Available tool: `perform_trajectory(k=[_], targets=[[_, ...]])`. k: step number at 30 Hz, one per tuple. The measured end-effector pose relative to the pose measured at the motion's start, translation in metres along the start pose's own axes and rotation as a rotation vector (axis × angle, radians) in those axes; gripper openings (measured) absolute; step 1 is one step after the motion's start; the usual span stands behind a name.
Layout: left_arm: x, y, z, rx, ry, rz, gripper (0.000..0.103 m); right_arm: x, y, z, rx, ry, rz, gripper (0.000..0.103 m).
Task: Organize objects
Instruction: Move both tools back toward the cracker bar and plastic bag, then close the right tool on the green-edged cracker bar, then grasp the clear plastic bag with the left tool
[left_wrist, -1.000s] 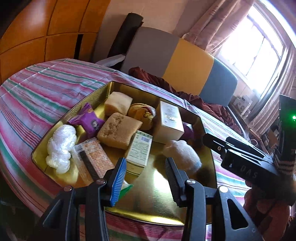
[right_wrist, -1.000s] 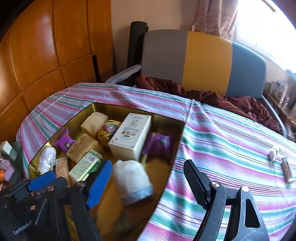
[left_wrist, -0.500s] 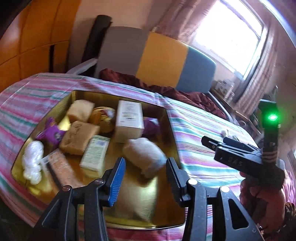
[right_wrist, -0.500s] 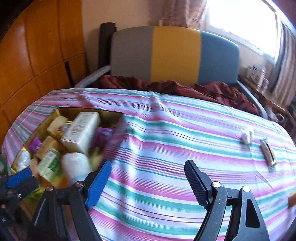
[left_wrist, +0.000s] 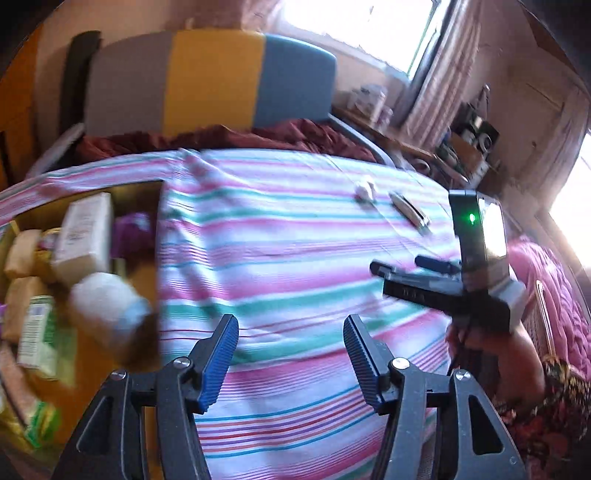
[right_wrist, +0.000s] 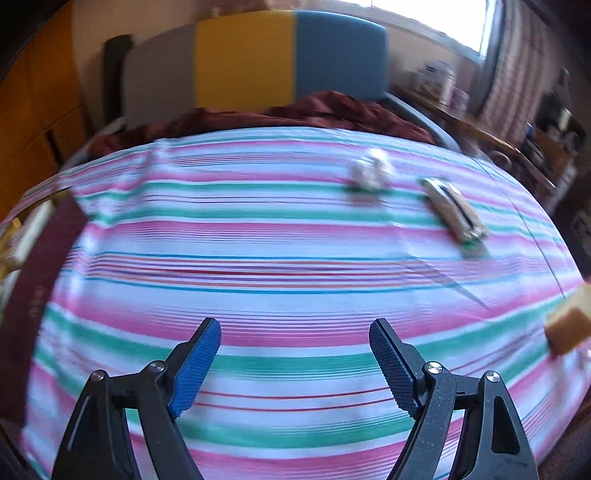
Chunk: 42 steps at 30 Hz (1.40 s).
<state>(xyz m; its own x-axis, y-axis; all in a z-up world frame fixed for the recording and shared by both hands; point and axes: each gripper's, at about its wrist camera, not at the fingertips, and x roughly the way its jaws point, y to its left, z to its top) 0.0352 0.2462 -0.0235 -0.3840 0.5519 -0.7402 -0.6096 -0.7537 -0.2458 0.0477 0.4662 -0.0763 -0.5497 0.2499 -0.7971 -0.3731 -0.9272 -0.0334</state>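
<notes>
Both empty: left gripper (left_wrist: 290, 356) jaws just opened, right gripper (right_wrist: 294, 363) released. Next pick: wrapped snack (right_wrist: 453, 212) at 1 o'clock.

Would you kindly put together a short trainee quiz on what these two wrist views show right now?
1. True or false: the left claw holds the white roll.
2. Which lies on the striped tablecloth? A) a long flat packet B) a white box C) a purple pouch
3. Fill in: the white box sits inside the gold ____.

Key: 1 false, its jaws have just been opening and nothing is between them; 2 A, the long flat packet; 3 tray.
</notes>
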Motion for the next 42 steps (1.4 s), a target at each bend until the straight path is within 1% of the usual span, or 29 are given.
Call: perform_trajectory(k=[4, 6, 8, 12, 14, 18, 20, 22, 24, 26, 27, 28, 34, 37, 38, 42], targets=[[0.018, -0.019, -0.003, 0.033, 0.043, -0.035, 0.06, 0.01, -0.054, 0.012, 0.069, -0.038, -0.072, 0.083], [0.022, -0.025, -0.005, 0.042, 0.059, -0.043, 0.06, 0.015, -0.084, 0.027, 0.108, -0.072, -0.112, 0.083], [0.026, -0.029, -0.008, 0.051, 0.074, -0.051, 0.06, 0.025, -0.113, 0.046, 0.144, -0.087, -0.156, 0.083], [0.032, -0.034, -0.01, 0.064, 0.096, -0.039, 0.06, 0.046, -0.155, 0.081, 0.21, -0.099, -0.161, 0.083], [0.033, -0.034, -0.01, 0.068, 0.101, -0.035, 0.06, 0.058, -0.167, 0.096, 0.208, -0.1, -0.159, 0.083], [0.038, -0.035, -0.008, 0.075, 0.113, -0.024, 0.06, 0.088, -0.174, 0.115, 0.163, -0.071, -0.129, 0.083], [0.041, -0.036, -0.008, 0.076, 0.117, -0.02, 0.06, 0.096, -0.175, 0.115, 0.161, -0.066, -0.127, 0.082], [0.046, -0.038, -0.009, 0.078, 0.13, -0.016, 0.06, 0.1, -0.181, 0.11, 0.189, -0.06, -0.099, 0.079], [0.051, -0.04, -0.009, 0.081, 0.141, -0.016, 0.06, 0.106, -0.185, 0.108, 0.209, -0.038, -0.087, 0.067], [0.056, -0.042, -0.009, 0.088, 0.154, -0.019, 0.06, 0.106, -0.186, 0.106, 0.216, -0.04, -0.069, 0.061], [0.058, -0.045, -0.007, 0.096, 0.154, -0.023, 0.06, 0.105, -0.185, 0.105, 0.21, -0.047, -0.062, 0.051], [0.06, -0.048, -0.004, 0.104, 0.153, -0.023, 0.06, 0.104, -0.183, 0.105, 0.202, -0.051, -0.058, 0.046], [0.071, -0.064, 0.02, 0.142, 0.126, -0.042, 0.06, 0.096, -0.164, 0.096, 0.138, -0.038, -0.105, 0.045], [0.081, -0.074, 0.04, 0.175, 0.105, -0.041, 0.06, 0.089, -0.16, 0.086, 0.162, -0.032, -0.118, 0.045], [0.087, -0.077, 0.048, 0.183, 0.105, -0.049, 0.06, 0.089, -0.162, 0.084, 0.174, -0.031, -0.118, 0.045], [0.116, -0.09, 0.081, 0.214, 0.104, -0.034, 0.06, 0.085, -0.162, 0.078, 0.197, -0.04, -0.124, 0.046]])
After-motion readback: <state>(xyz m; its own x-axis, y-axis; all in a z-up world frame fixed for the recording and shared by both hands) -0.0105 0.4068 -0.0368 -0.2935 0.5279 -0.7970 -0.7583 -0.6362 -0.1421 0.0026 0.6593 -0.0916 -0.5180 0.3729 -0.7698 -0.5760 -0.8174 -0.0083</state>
